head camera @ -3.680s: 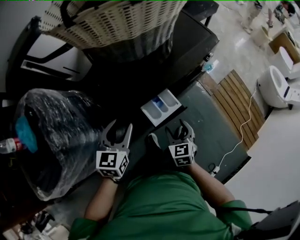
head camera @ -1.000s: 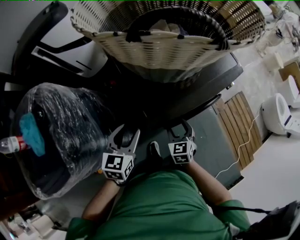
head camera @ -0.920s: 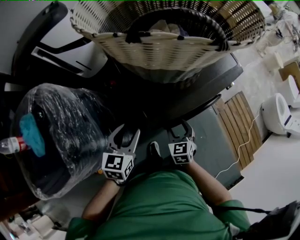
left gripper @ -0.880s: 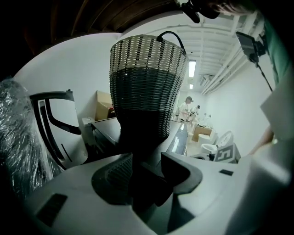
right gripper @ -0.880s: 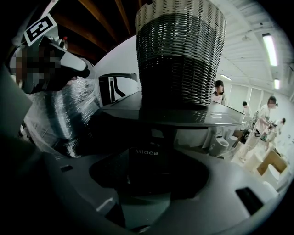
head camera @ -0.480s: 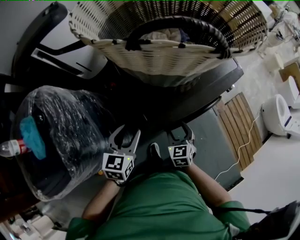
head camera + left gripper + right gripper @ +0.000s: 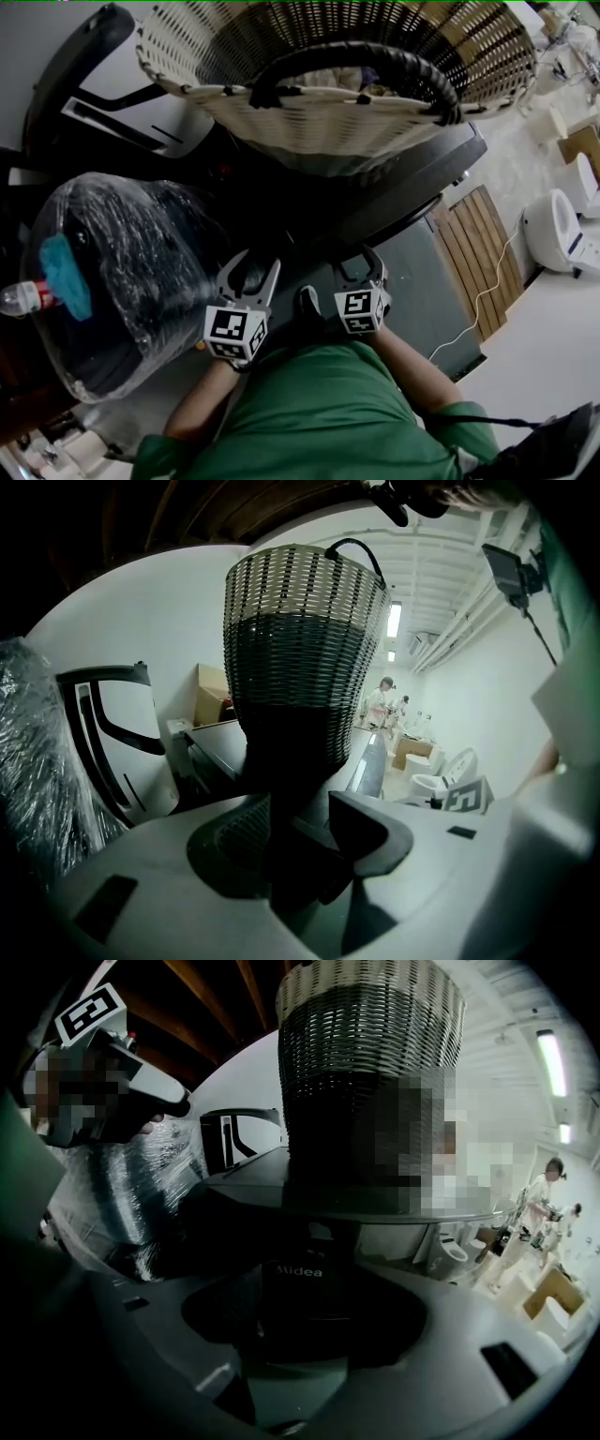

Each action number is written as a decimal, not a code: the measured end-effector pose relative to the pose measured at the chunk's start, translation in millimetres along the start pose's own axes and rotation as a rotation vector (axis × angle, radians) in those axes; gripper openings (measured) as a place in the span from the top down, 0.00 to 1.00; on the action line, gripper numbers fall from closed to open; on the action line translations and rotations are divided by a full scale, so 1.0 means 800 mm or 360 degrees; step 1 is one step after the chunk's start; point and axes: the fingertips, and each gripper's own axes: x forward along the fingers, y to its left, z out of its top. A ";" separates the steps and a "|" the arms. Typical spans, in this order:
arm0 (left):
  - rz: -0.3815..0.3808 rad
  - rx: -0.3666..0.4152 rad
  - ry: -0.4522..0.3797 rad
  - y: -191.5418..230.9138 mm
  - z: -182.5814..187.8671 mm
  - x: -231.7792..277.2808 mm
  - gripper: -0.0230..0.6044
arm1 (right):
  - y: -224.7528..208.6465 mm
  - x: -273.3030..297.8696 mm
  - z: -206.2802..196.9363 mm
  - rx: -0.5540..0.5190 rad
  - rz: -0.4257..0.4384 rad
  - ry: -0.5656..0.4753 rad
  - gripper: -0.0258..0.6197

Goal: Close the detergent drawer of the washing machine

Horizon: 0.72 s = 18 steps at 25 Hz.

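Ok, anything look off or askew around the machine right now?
Nothing stands out. The washing machine has nothing jutting from its front, the wicker basket stands upright on top, and the left tool and right tool are open, empty.

The left claw (image 7: 253, 264) is held out in front of the body on a bare left forearm (image 7: 202, 403), its jaws spread apart with nothing gripped between them. Near it, at about the same height, the right claw (image 7: 360, 257) points forward on the right forearm (image 7: 410, 361), its jaws likewise apart and empty.
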 end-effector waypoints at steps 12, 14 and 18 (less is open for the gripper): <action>0.0003 -0.0009 -0.0102 -0.023 0.021 -0.003 0.64 | -0.036 -0.037 0.013 -0.0025 0.0021 -0.0018 0.53; 0.0001 -0.0011 -0.0132 -0.030 0.028 -0.003 0.64 | -0.057 -0.056 0.025 0.0003 -0.0016 -0.0052 0.53; -0.0004 0.0012 -0.0203 -0.045 0.045 0.000 0.64 | -0.104 -0.093 0.064 0.0046 -0.0116 -0.0173 0.53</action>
